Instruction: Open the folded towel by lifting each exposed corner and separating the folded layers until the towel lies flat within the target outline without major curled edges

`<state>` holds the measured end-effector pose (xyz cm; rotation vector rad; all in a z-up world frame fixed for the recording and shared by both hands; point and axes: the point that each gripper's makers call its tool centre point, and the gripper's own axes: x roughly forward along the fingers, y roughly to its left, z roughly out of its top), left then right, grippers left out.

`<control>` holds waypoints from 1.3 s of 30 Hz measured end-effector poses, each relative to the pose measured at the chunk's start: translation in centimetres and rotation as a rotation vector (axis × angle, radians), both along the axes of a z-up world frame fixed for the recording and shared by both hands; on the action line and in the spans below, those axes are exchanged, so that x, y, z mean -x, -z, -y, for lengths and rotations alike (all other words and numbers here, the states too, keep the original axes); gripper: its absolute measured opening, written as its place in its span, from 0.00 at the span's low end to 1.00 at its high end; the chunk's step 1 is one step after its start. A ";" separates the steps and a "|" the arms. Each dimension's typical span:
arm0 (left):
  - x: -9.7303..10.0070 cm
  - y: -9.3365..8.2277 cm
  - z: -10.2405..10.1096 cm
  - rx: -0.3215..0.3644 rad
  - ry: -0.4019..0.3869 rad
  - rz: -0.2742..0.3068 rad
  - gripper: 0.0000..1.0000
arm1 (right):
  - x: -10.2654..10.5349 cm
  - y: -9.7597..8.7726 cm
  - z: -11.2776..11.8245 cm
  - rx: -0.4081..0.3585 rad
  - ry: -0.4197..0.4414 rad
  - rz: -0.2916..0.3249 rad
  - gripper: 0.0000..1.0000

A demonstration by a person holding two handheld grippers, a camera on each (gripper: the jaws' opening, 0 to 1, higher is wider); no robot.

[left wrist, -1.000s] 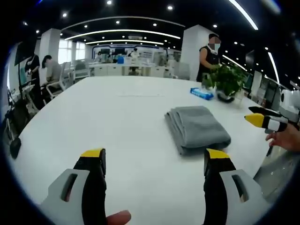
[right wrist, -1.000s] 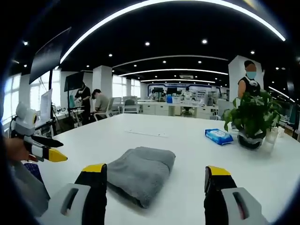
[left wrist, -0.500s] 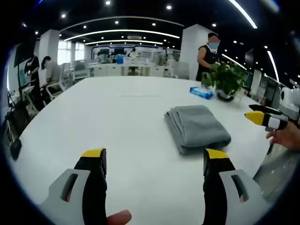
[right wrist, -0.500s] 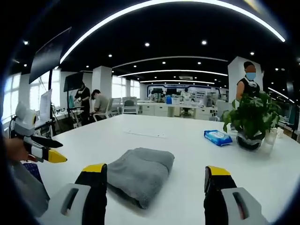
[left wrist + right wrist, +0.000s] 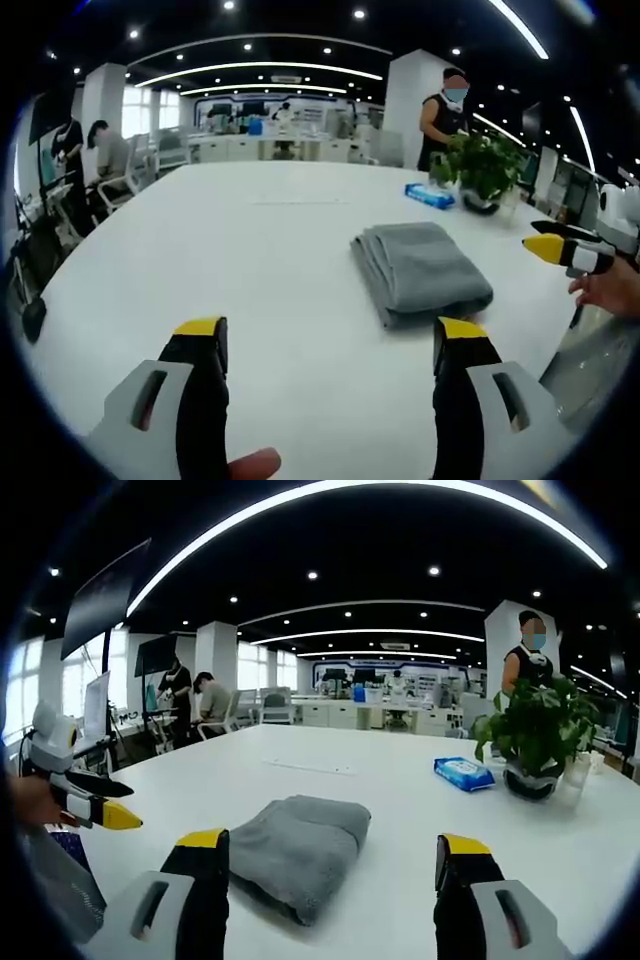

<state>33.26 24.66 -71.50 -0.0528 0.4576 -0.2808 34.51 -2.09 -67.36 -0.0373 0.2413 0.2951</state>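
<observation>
A grey towel (image 5: 420,270) lies folded on the white table (image 5: 250,260), ahead and right of my left gripper (image 5: 325,335), whose yellow-tipped jaws stand wide apart with nothing between them. In the right gripper view the same towel (image 5: 298,850) rests just ahead and left of centre, and my right gripper (image 5: 330,845) is open and holds nothing. The right gripper (image 5: 560,248) shows at the right edge of the left gripper view, held by a hand. The left gripper (image 5: 95,805) shows at the left edge of the right gripper view.
A blue wipes pack (image 5: 430,196) and a potted plant (image 5: 485,175) stand at the far side of the table, also seen as the pack (image 5: 463,772) and plant (image 5: 535,730). A person (image 5: 445,115) stands behind the plant. Desks and seated people fill the background.
</observation>
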 end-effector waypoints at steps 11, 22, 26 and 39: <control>0.0 0.0 0.0 0.000 0.000 -0.001 0.83 | 0.0 0.0 0.0 0.015 -0.003 0.002 0.85; 0.2 -1.9 0.7 0.039 0.043 0.063 0.82 | 0.0 0.1 -0.7 0.007 -0.031 0.003 0.84; 0.7 -3.5 1.1 0.081 0.068 0.113 0.82 | 0.1 0.3 -1.3 0.026 -0.054 -0.004 0.84; 3.6 -6.9 0.6 0.030 0.126 0.223 0.82 | 0.3 0.4 -2.1 0.045 -0.090 -0.002 0.83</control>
